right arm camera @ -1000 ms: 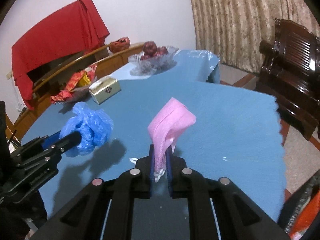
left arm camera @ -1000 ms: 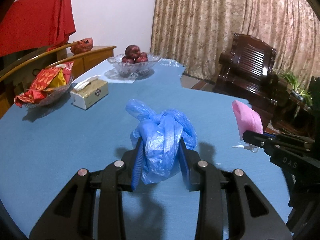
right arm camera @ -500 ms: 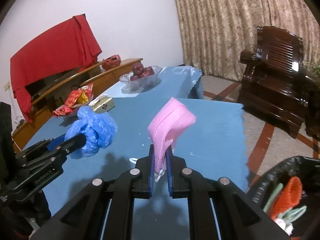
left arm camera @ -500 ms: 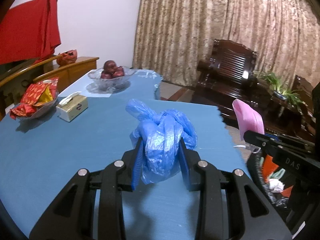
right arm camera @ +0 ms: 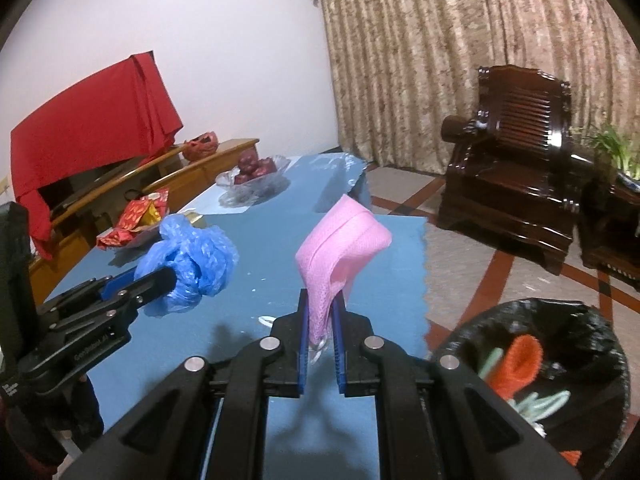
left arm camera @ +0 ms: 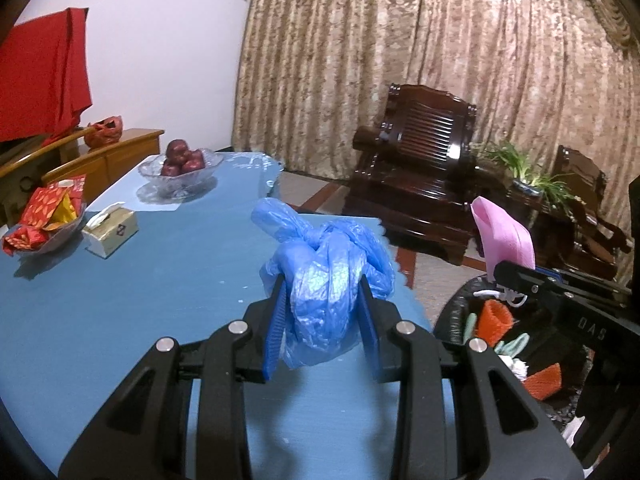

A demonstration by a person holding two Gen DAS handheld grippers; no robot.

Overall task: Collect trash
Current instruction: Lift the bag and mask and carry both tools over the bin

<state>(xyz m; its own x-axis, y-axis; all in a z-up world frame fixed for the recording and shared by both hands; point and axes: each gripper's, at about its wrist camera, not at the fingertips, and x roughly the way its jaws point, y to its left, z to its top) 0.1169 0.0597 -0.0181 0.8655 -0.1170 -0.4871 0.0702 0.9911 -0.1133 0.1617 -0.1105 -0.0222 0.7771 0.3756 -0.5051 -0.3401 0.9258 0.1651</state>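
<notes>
My left gripper (left arm camera: 322,300) is shut on a crumpled blue plastic bag (left arm camera: 328,268), held above the blue table (left arm camera: 120,288) near its right edge. In the right wrist view the same blue plastic bag (right arm camera: 192,260) shows at the left. My right gripper (right arm camera: 320,312) is shut on a folded pink face mask (right arm camera: 340,248), whose white ear loop hangs below the pads. From the left wrist view the pink mask (left arm camera: 502,236) hangs above a bin with a black liner (left arm camera: 452,312). The black-lined bin (right arm camera: 532,320) holds orange and pale green scraps.
On the table's far side stand a glass bowl of red apples (left arm camera: 182,164), a tissue box (left arm camera: 110,232) and a dish of red packets (left arm camera: 44,216). A dark wooden armchair (right arm camera: 516,176) and potted plant (left arm camera: 532,176) stand before the curtain. The floor lies beyond the table edge.
Both grippers have swung to the right and risen with their loads still held. The table's edge, the floor and the black-lined bin have come into view at the lower right.
</notes>
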